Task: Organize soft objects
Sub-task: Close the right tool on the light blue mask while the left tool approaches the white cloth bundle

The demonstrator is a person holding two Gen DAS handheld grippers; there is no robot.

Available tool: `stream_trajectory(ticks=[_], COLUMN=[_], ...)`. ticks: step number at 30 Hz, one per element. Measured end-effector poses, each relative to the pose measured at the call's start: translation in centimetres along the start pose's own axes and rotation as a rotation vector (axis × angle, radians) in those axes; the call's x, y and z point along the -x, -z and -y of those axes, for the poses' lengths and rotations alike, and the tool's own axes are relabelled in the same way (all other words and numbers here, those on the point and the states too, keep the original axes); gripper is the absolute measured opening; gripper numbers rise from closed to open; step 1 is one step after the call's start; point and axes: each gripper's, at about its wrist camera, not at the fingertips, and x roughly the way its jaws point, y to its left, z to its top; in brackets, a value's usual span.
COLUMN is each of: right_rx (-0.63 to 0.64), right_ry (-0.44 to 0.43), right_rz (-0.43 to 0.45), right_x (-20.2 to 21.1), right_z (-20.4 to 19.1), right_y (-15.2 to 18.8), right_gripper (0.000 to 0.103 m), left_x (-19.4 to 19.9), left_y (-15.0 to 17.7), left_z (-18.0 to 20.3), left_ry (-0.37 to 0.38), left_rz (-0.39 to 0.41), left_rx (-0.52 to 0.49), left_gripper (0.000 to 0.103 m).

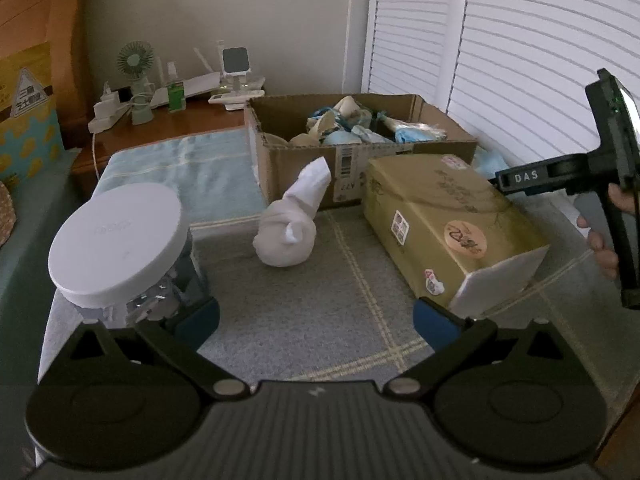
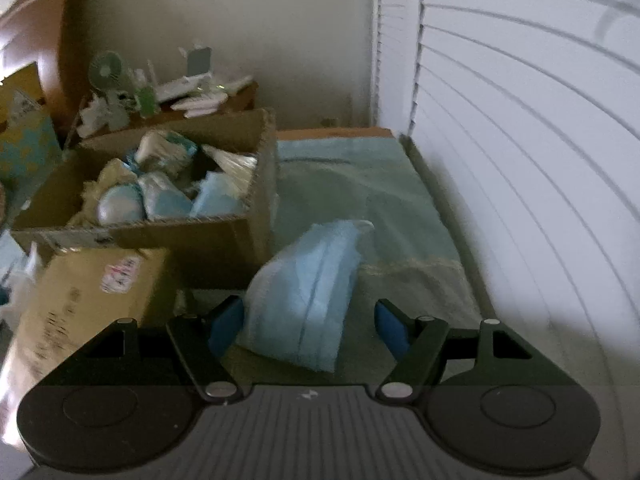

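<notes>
A white rolled cloth bundle (image 1: 289, 226) lies on the grey checked blanket (image 1: 320, 320), ahead of my open, empty left gripper (image 1: 316, 320). Behind it stands an open cardboard box (image 1: 304, 168) holding several soft blue and cream items (image 1: 348, 126). In the right wrist view the same box (image 2: 224, 240) is at left, with soft items (image 2: 160, 188) inside. A light blue soft pack (image 2: 308, 292) lies on the green blanket (image 2: 360, 184), between the fingers of my open right gripper (image 2: 306, 328). The right gripper's body (image 1: 616, 184) shows at the right of the left view.
A closed gold box (image 1: 448, 224) lies right of the bundle; it also shows in the right wrist view (image 2: 88, 304). A jar with a white lid (image 1: 114, 244) stands at left. A wooden nightstand (image 1: 168, 124) holds a fan and small devices. White louvred doors (image 2: 520, 160) run along the right.
</notes>
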Motion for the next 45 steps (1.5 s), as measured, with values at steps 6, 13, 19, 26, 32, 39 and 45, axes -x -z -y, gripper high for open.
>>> stream_trajectory(ticks=[6, 13, 19, 26, 32, 39, 45], right_rx=[0.023, 0.037, 0.053, 0.061, 0.066, 0.079, 0.087], right_ry=[0.045, 0.042, 0.047, 0.038, 0.030, 0.015, -0.013], right_rz=[-0.009, -0.014, -0.013, -0.013, -0.007, 0.002, 0.012], right_x=[0.5, 0.4, 0.3, 0.4, 0.6, 0.6, 0.6], right_z=[0.5, 0.4, 0.2, 0.2, 0.2, 0.2, -0.1], right_y=[0.7, 0.8, 0.9, 1.0, 0.9, 0.9, 0.6], right_gripper=[0.077, 0.077, 0.077, 0.077, 0.077, 0.076, 0.076], left_x=[-0.8, -0.7, -0.3, -1.3, -3.0, -5.8, -7.5], left_y=[-0.1, -0.6, -2.2, -4.1, -4.8, -4.7, -4.7], left_z=[0.2, 0.3, 1.4, 1.4, 1.1, 1.2, 1.4], left_ry=[-0.001, -0.013, -0.079, -0.111, -0.114, -0.123, -0.139], left_rz=[-0.006, 0.007, 0.057, 0.089, 0.056, -0.026, -0.056], left_rx=[-0.027, -0.078, -0.229, -0.277, -0.273, -0.285, -0.309], left_gripper=[0.102, 0.102, 0.102, 0.092, 0.070, 0.060, 0.054])
